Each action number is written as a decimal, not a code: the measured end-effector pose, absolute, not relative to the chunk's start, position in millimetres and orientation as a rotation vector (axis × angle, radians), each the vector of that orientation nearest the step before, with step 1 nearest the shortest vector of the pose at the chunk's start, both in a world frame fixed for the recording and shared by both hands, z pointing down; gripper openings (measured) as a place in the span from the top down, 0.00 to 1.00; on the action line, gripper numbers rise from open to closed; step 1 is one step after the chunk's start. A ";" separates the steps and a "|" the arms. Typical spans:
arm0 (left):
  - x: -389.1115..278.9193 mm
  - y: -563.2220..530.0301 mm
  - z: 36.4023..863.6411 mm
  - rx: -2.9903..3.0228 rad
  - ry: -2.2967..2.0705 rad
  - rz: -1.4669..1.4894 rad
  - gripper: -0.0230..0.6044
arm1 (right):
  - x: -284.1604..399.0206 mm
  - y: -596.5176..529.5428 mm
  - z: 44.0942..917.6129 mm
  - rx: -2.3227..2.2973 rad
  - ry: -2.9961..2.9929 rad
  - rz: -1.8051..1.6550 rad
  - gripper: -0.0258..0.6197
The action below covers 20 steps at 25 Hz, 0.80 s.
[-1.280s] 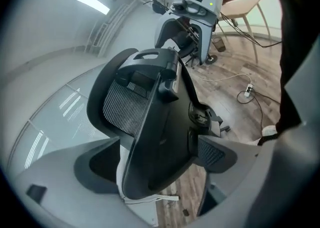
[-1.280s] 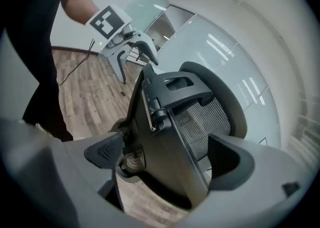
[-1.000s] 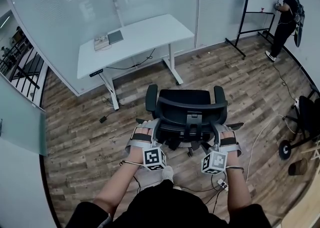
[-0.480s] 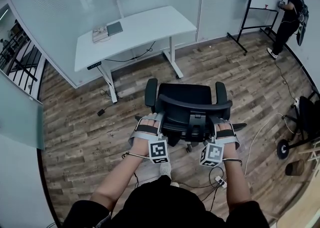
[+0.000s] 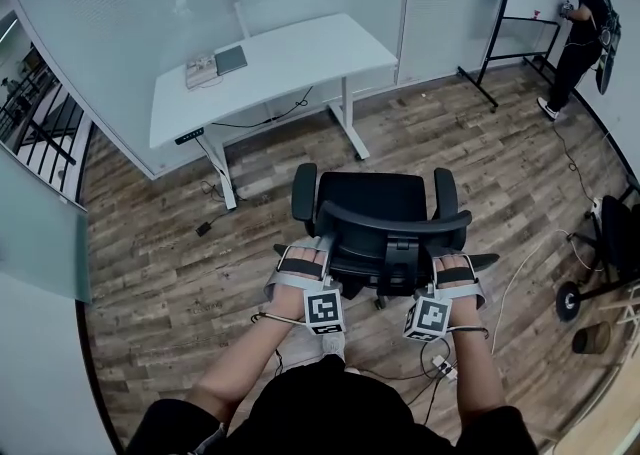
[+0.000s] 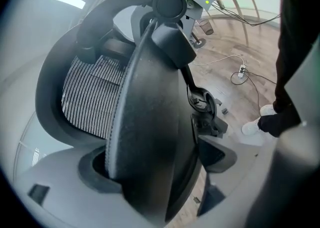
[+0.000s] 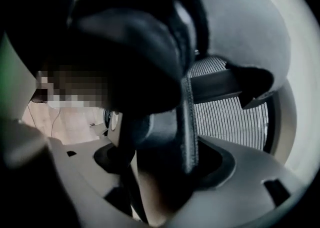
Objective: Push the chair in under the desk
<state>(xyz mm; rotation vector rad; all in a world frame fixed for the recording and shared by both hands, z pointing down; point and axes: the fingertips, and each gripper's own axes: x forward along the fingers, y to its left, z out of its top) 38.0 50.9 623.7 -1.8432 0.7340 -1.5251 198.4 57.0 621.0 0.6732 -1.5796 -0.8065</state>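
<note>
Your chair (image 5: pixel 375 208) is black all over, and the mesh (image 6: pixel 87 96) in its back shows fine black-and-white stripes up close. The desk (image 5: pixel 280 68) is plain white, legs too. The floor (image 5: pixel 150 273) is wood planks in mixed browns and greys. You're in a black top (image 5: pixel 330 413), and so is the 1 person (image 5: pixel 580 28) in the corner.

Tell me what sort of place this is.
Most likely an office: a white desk and a black office chair stand on wood-look flooring, enclosed by frosted glass partitions.
</note>
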 end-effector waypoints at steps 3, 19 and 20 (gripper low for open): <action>36.3 52.8 626.2 -1.851 0.714 -1.559 0.20 | 198.1 55.2 620.4 0.682 -1.575 -0.825 0.46; 12.8 17.1 628.3 -1.837 0.703 -1.601 0.20 | 176.6 11.7 621.4 0.652 -1.591 -0.822 0.49; 11.0 13.0 628.1 -1.837 0.708 -1.599 0.20 | 174.7 7.7 621.5 0.647 -1.591 -0.825 0.49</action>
